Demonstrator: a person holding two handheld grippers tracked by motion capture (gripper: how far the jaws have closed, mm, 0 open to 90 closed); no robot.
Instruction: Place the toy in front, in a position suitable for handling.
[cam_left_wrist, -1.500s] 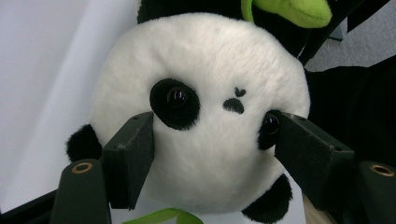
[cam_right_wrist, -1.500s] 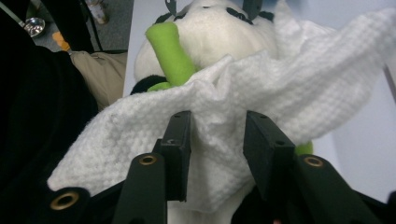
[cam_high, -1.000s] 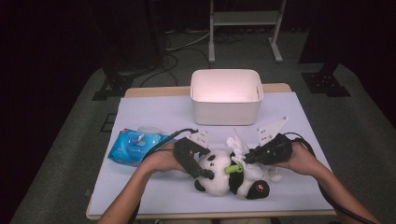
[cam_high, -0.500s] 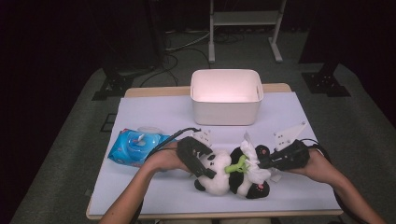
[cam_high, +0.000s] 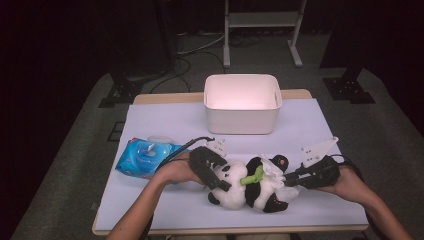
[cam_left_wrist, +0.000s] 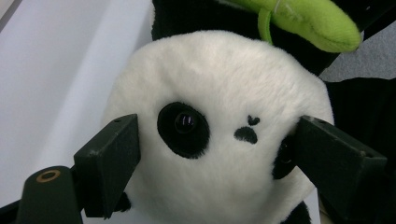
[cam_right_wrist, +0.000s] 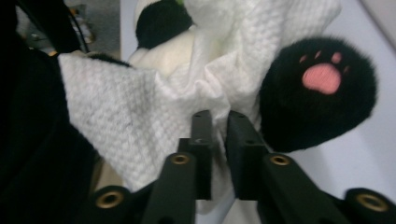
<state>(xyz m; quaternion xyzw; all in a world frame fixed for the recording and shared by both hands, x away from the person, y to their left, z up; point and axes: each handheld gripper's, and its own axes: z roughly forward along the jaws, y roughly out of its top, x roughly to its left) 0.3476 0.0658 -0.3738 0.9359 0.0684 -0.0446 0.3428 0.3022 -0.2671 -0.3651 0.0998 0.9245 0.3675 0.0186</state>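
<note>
Right tool (cam_high: 289, 177) slid rightward off the panda (cam_high: 250, 187) and its jaws have just been opening, wipe (cam_right_wrist: 140, 107) likely being released; left tool (cam_high: 212, 172) clamps the head mid-counter (cam_high: 165, 125), so wiping pass probably done

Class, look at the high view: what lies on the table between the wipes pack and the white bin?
Nothing: in the high view, the sheet between the wipes pack and the bin is bare.
</note>
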